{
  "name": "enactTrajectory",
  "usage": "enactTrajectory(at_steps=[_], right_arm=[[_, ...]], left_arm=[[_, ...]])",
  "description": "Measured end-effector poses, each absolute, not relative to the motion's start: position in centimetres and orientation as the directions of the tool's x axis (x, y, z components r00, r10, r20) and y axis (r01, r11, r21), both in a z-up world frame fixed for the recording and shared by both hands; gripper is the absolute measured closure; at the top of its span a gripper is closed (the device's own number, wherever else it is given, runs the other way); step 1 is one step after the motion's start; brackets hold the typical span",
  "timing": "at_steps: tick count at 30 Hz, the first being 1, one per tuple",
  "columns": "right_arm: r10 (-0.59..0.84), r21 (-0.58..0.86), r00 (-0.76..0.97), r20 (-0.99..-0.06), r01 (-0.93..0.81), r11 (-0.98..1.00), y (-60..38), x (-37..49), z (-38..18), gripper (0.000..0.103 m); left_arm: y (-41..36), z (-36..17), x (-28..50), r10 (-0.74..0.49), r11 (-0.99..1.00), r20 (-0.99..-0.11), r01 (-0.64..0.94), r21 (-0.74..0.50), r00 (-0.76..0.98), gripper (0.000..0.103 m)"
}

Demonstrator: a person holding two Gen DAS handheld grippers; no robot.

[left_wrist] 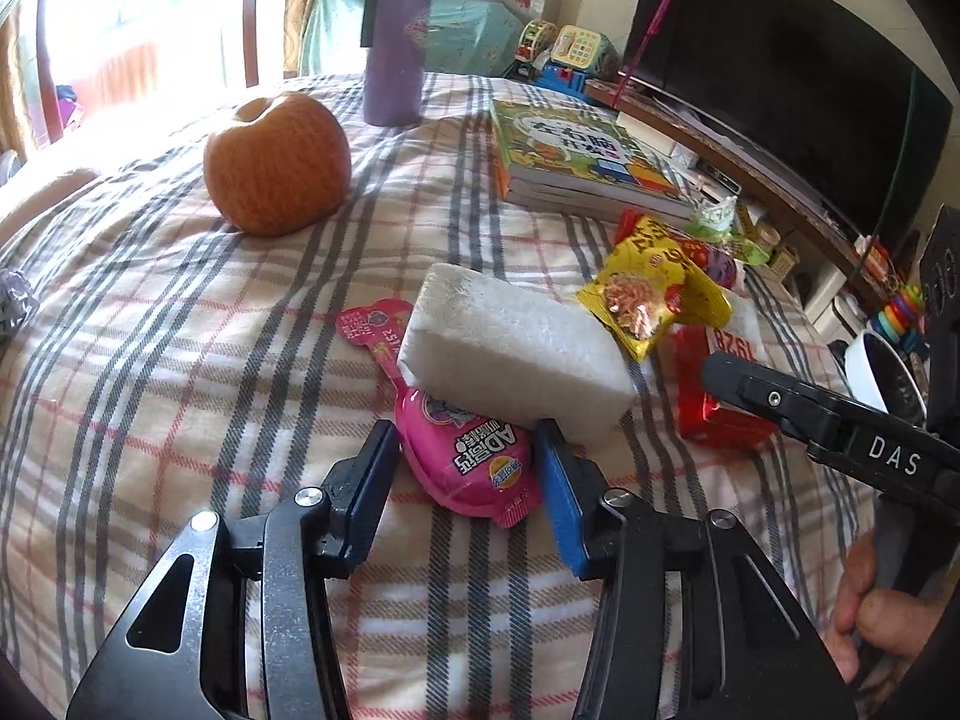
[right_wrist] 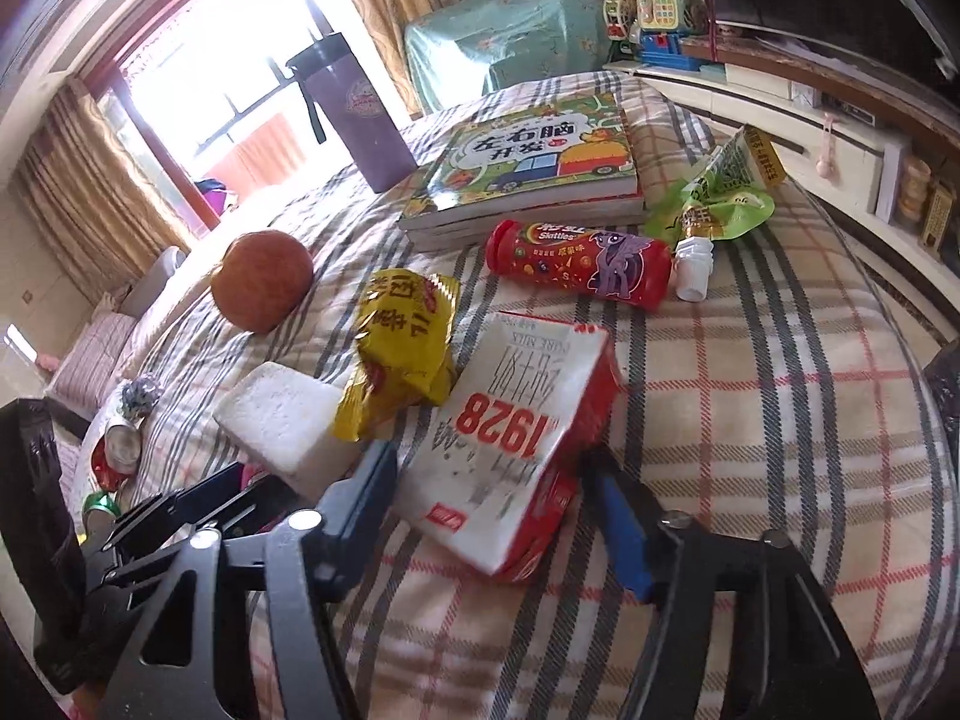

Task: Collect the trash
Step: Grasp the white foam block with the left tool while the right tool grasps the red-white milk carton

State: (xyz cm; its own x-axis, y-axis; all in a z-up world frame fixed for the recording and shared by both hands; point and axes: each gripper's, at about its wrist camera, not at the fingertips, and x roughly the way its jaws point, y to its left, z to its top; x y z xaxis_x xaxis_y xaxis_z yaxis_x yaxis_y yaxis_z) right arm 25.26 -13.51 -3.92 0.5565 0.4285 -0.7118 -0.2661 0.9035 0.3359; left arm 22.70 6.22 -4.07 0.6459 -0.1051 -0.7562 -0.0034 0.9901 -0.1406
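Note:
On the checked bedspread (left_wrist: pixel 180 360) a pink candy pack (left_wrist: pixel 462 450) lies partly under a white foam block (left_wrist: pixel 510 354). My left gripper (left_wrist: pixel 468 462) has its blue pads pressed on both sides of the pack. The flattened red and white milk carton (right_wrist: pixel 510 438) marked 1928 sits between the fingers of my right gripper (right_wrist: pixel 486 474), and both pads touch its sides. A crumpled yellow snack bag (right_wrist: pixel 402 354) leans on the carton. Further back lie a red Skittles tube (right_wrist: pixel 576 264) and a green pouch (right_wrist: pixel 720 204) with a white cap.
An orange fruit (left_wrist: pixel 276 162), a purple bottle (left_wrist: pixel 393 42) and a stack of children's books (left_wrist: pixel 588 162) stand at the back of the bed. More wrappers (right_wrist: pixel 120 450) lie at the left edge. A black bag (right_wrist: pixel 36 510) hangs at the left; shelves and a TV (left_wrist: pixel 780 60) at right.

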Motion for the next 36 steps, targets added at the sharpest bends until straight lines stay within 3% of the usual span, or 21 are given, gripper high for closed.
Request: enactTrajectory(at_steps=[21,27,30,32,36], right_arm=[[0.439,0.354,0.544,-0.715,-0.259,0.899,-24.0,16.7,-3.0,0.052],[0.424,0.361,0.550,-0.719,-0.226,0.905,-25.0,16.3,-3.5,0.048],[0.411,0.355,0.554,-0.724,-0.212,0.911,-24.6,16.6,-3.8,0.039],[0.413,0.361,0.552,-0.725,-0.207,0.909,-24.1,16.9,-4.1,0.038],[0.391,0.335,0.568,-0.724,-0.207,0.919,-23.8,16.8,-4.4,0.043]], left_arm=[[-3.5,-2.1,15.2,-0.353,0.935,-0.728,0.236,-0.263,0.588,0.057],[-4.7,-3.1,14.8,-0.322,0.946,-0.764,0.228,-0.232,0.559,0.056],[-3.8,-3.4,15.1,-0.298,0.954,-0.774,0.185,-0.234,0.558,0.042],[-3.0,-3.4,15.5,-0.292,0.956,-0.770,0.166,-0.240,0.567,0.042],[-2.1,-3.2,15.9,-0.272,0.962,-0.772,0.135,-0.238,0.575,0.042]])
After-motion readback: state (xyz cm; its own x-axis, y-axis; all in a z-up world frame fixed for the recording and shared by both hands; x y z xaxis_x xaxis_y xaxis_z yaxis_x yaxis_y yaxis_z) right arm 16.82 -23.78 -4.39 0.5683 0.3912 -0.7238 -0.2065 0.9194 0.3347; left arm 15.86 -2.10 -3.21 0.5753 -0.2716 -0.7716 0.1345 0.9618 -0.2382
